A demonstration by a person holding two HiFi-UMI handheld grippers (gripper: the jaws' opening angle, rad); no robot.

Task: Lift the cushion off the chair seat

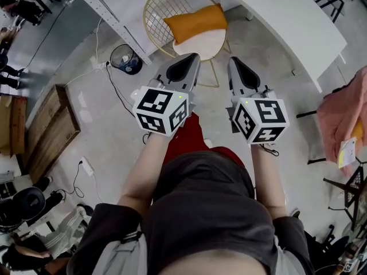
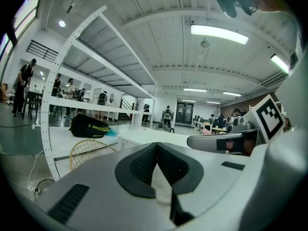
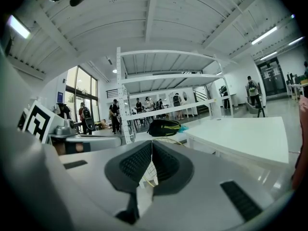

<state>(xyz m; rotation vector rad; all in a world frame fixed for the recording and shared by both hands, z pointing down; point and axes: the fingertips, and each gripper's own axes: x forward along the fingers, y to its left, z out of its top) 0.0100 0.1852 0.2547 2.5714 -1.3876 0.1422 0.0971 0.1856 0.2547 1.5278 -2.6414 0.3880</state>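
Orange cushion (image 1: 195, 22) on wire chair (image 1: 156, 17); L gripper (image 1: 192, 57) & R gripper (image 1: 234, 61) both closed, empty.

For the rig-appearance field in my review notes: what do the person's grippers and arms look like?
The left gripper and right gripper are light grey, tapered shells with dark ribbed pads. Each carries a white cube printed with black square markers. No cables run from them. The person wears short dark grey sleeves.

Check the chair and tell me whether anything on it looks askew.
On the wire chair, the orange cushion sits slanted across the back of the white seat, not square to it. Nothing looks spilled or damaged.
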